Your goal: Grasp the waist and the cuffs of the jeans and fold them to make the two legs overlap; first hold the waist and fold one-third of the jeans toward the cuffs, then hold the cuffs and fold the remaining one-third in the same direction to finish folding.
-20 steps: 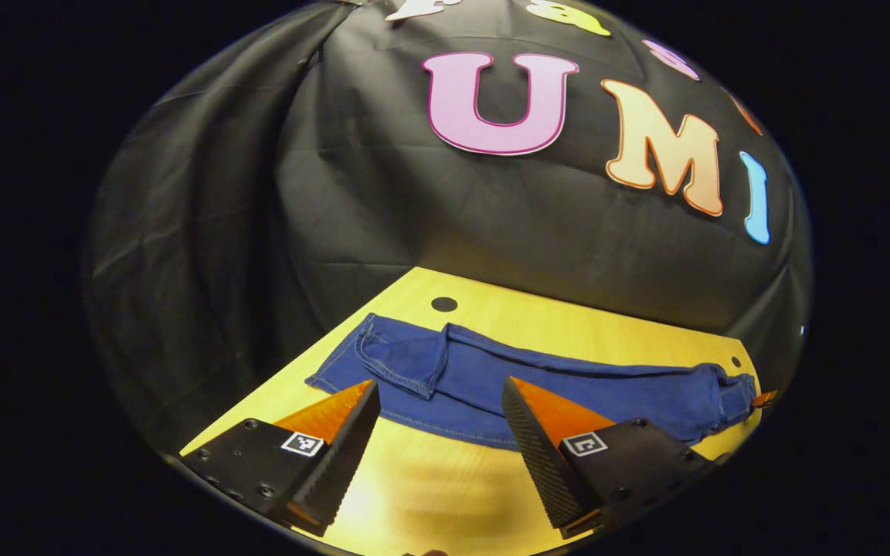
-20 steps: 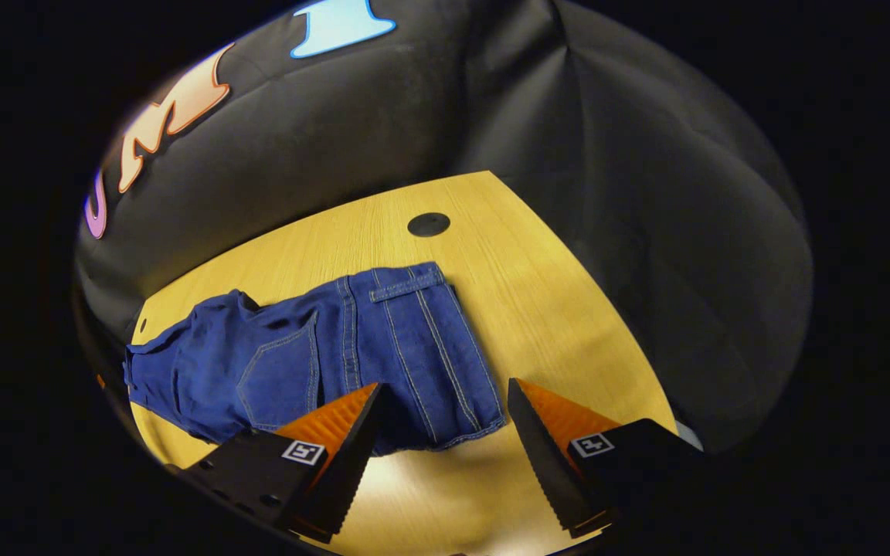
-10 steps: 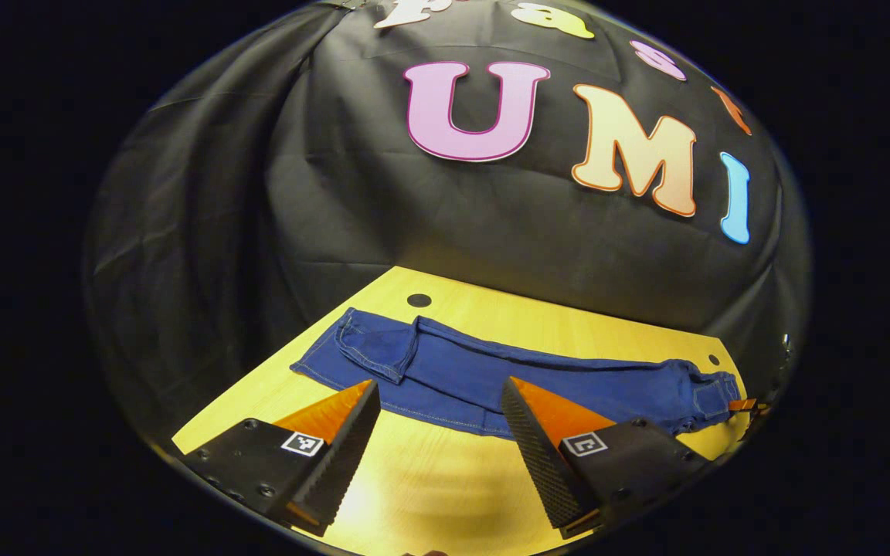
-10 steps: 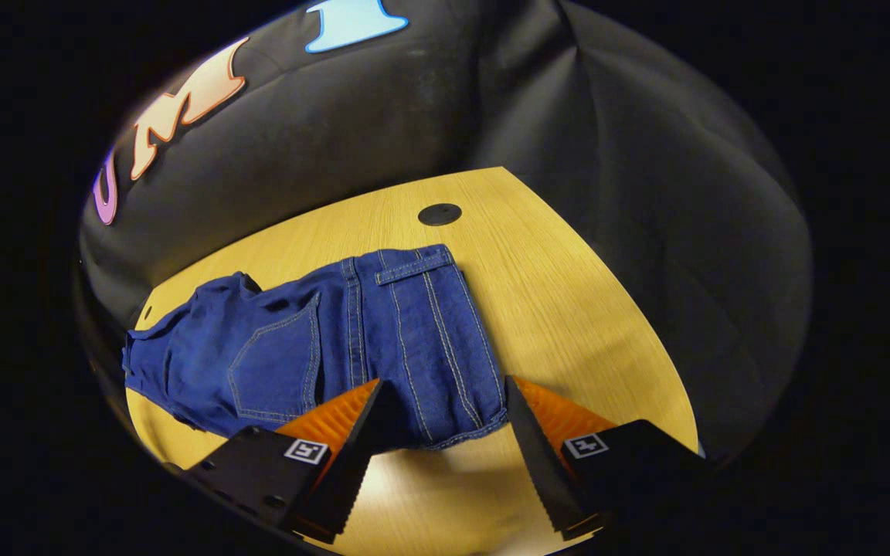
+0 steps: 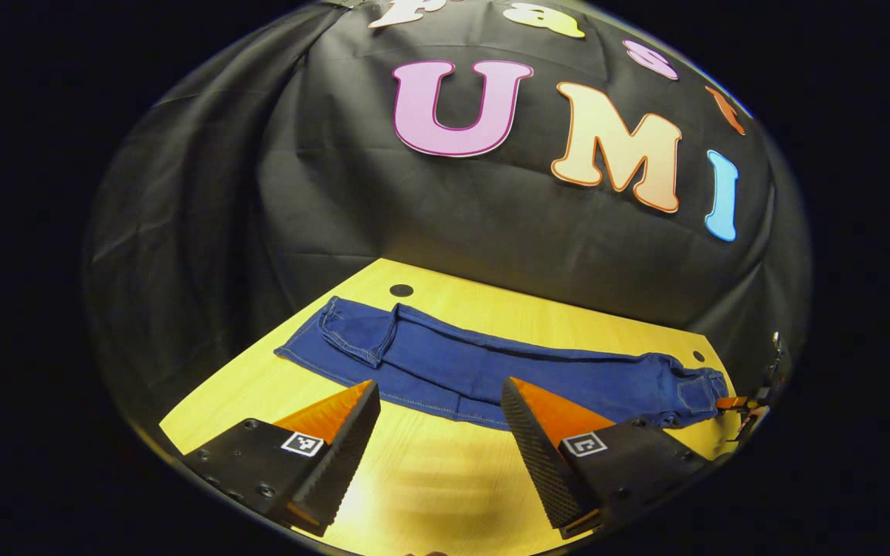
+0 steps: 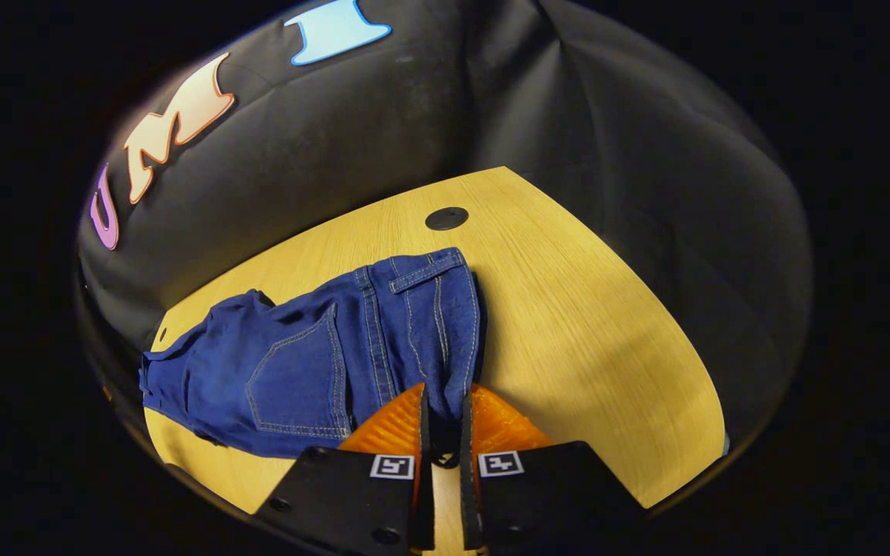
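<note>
Hovering above the near edge of the wooden table, the left gripper has its fingers spread wide with nothing between them. Just ahead of its tips the blue jeans lie flat and stretched across the table — the cuffs sit ahead and to the left of this gripper, one leg end turned back on itself, while the waist lies far off to its right. A small dark round spot marks the table just beyond the cuffs. At the far right, beside the waist, another gripper's tip can be made out, too small to read.

In the right gripper view, the right gripper has its fingers drawn close together, pinching the near edge of the jeans' waist — denim rises between the two fingers. From there the waistband runs straight ahead, with a back pocket to the left of the gripper and the legs trailing further left. Bare table lies to its right.
</note>
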`<state>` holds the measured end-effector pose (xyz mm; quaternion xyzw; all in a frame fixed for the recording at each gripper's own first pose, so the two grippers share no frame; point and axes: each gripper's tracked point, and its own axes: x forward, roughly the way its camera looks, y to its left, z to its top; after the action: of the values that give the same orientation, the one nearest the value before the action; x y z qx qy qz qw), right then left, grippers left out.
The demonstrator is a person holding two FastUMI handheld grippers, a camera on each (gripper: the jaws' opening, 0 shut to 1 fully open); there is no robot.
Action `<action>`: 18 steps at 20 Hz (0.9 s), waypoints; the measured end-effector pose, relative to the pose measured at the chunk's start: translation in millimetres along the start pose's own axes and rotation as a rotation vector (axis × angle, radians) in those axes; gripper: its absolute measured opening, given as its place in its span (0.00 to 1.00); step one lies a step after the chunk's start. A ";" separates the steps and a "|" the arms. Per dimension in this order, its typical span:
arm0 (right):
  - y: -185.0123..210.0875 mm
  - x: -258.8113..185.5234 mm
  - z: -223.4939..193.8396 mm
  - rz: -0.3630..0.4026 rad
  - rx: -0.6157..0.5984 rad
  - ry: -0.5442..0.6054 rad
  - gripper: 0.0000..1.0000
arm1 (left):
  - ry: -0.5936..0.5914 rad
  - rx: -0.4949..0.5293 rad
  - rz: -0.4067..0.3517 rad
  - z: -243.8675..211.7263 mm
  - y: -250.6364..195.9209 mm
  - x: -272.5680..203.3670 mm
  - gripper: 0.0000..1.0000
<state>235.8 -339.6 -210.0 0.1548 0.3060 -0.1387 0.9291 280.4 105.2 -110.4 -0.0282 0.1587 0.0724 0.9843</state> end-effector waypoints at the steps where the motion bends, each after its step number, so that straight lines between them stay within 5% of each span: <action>1: 1.0 -1.7 2.3 -0.009 0.027 -0.007 0.16 | -0.002 -0.007 0.002 0.6 -1.1 -0.7 0.96; 2: 2.0 -0.6 1.7 -0.016 0.026 -0.011 0.06 | -0.004 -0.016 0.001 1.1 -2.4 0.4 0.95; 4: 2.6 -4.4 5.0 -0.036 0.004 -0.025 0.02 | -0.005 -0.034 -0.001 1.0 -4.8 0.8 0.95; 10: 50.5 -47.0 57.1 0.065 0.086 -0.177 0.04 | 0.007 -0.010 -0.034 -3.3 -0.8 0.6 0.95; 18: 226.3 -114.6 97.5 0.349 -0.060 -0.315 0.04 | 0.016 -0.006 -0.117 -1.8 -6.2 6.5 0.95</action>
<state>278.1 -150.5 -19.4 0.1541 0.1301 0.0106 0.9794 286.9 99.9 -114.0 -0.0408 0.1646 0.0150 0.9854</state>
